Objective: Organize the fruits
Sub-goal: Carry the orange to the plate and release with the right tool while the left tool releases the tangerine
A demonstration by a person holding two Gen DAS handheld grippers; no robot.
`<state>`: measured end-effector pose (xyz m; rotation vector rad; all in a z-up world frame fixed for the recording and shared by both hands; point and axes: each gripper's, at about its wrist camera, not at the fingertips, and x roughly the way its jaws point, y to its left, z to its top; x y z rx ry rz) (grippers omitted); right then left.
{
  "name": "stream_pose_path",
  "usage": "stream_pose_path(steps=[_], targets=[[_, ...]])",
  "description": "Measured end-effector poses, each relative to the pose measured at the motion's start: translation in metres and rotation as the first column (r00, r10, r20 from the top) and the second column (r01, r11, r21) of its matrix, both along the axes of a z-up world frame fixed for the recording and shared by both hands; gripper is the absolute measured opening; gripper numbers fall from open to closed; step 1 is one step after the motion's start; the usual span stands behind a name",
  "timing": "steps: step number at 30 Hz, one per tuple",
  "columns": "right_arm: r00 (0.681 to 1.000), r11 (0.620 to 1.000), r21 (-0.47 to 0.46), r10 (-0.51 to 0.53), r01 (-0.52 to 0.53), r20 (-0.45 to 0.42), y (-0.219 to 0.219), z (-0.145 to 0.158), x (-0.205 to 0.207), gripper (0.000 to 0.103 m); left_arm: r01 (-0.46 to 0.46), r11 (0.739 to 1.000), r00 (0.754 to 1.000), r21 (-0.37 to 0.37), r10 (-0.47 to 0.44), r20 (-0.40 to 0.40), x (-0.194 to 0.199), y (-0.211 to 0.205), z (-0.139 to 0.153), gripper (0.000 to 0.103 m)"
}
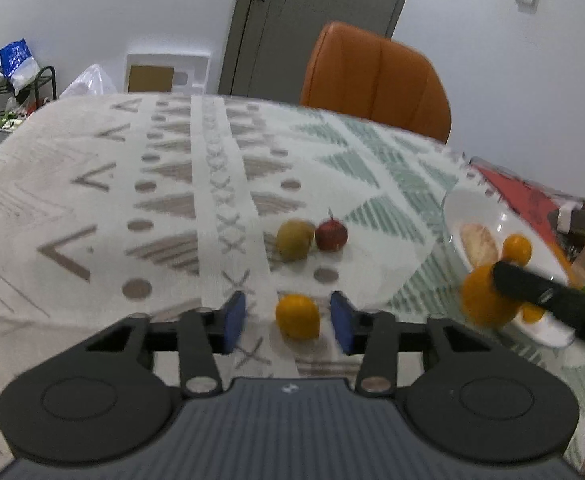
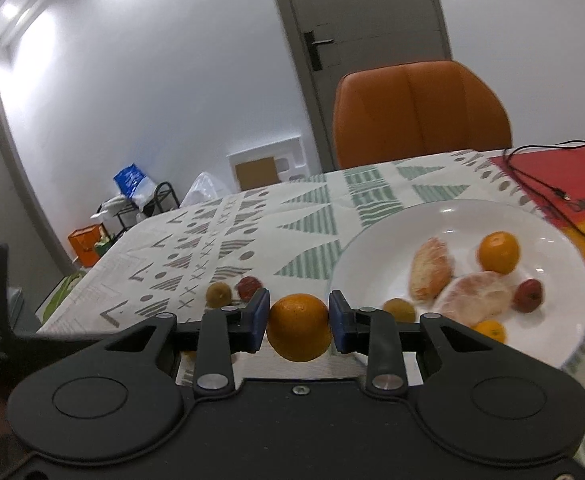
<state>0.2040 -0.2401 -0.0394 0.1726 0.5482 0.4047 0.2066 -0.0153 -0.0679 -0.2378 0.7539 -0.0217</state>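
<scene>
**Orange in my right grip, a smaller one lined up for the left**

My right hand-held gripper is clamped on an orange, the blue pads pressing its two sides at about the widest part. It hangs just short of the rim of the white plate, which already carries peeled citrus segments, another orange, a small red fruit and a couple of little yellow ones.

My left hand-held gripper has its jaws apart, with a small orange fruit lying on the patterned cloth of the desk between the pads, touching neither as far as I can tell. Further out on the cloth, a greenish-yellow fruit and a red fruit sit side by side, touching or nearly so.

I judge these fruits to be light, round and firm-skinned, likely to roll if nudged and to squirt out of flat pads if pinched off-centre. I would take each across its equator with moderate squeeze. The peeled segments look soft, so I would set the held orange down on a bare part of the plate, not on top of them. The red fruit's stem is no place to grip.
</scene>
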Motion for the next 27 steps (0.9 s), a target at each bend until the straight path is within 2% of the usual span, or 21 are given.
stream_pose_path(steps=[1, 2, 6, 11, 18, 21, 23, 27], targets=[[1.0, 1.0, 0.004, -0.007, 0.007, 0.004, -0.004, 0.001, -0.001, 0.03, -0.004, 1.0, 1.0, 0.018, 0.004, 0.01, -0.001, -0.002, 0.0, 0.022], [1.0, 1.0, 0.015, -0.011, 0.01, 0.009, -0.009, 0.001, -0.003, 0.029, -0.004, 1.0, 1.0, 0.022, 0.004, 0.006, -0.001, -0.004, 0.001, 0.022], [0.998, 0.999, 0.022, -0.048, 0.047, 0.036, -0.025, 0.008, -0.008, 0.013, 0.02, 1.0, 0.999, 0.009, -0.021, 0.039, -0.003, -0.012, 0.01, 0.022], [0.997, 0.997, 0.027, -0.076, 0.076, 0.031, -0.04, 0.007, -0.007, 0.012, 0.048, 0.999, 0.996, -0.001, -0.048, 0.07, -0.005, -0.026, 0.019, 0.022], [0.995, 0.995, 0.028, -0.095, 0.094, 0.018, -0.048, 0.0, -0.01, 0.013, 0.068, 0.998, 0.996, -0.004, -0.067, 0.064, -0.004, -0.035, 0.019, 0.022], [0.994, 0.993, 0.029, -0.111, 0.11, 0.009, -0.053, -0.002, -0.011, 0.014, 0.075, 0.997, 0.994, -0.004, -0.075, 0.074, -0.004, -0.038, 0.021, 0.022], [0.993, 0.993, 0.032, -0.115, 0.115, 0.002, -0.057, -0.003, -0.012, 0.019, 0.081, 0.997, 0.993, -0.004, -0.08, 0.082, -0.003, -0.04, 0.024, 0.022], [0.99, 0.99, 0.029, -0.14, 0.14, 0.003, -0.065, -0.003, -0.016, 0.02, 0.101, 0.995, 0.99, -0.007, -0.1, 0.1, 0.001, -0.049, 0.03, 0.022]])
